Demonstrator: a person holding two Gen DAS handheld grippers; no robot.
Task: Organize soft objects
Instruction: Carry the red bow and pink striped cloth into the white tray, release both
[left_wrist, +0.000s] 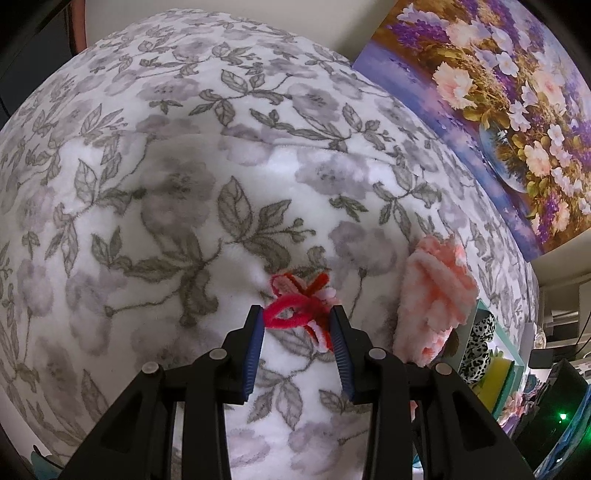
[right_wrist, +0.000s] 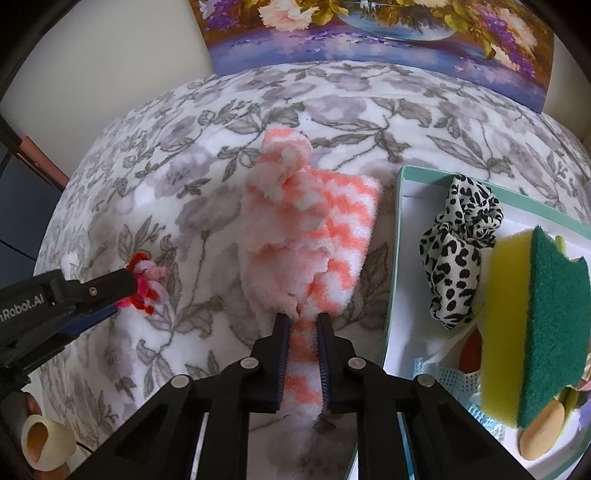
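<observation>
Socks (right_wrist: 306, 236), fuzzy, orange and white, lie on the flowered blanket (right_wrist: 147, 192); their near end is pinched between the right claw's (right_wrist: 302, 325) narrowed jaws. Pipe cleaners (left_wrist: 299, 314) are held by the left claw (left_wrist: 297, 325). Beyond, beside the socks, the box (right_wrist: 397, 229) is best reached by lifting above its rim.

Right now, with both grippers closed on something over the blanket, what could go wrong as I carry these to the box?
1. The right gripper pinches only one end of the fuzzy sock; the bulky rest may drag on the floral blanket or slip out.
2. The left gripper holds the pipe-cleaner bundle near its tips, so it could pop free.
3. The box already holds a sponge and scrunchie; the sock may spill over its rim.
</observation>
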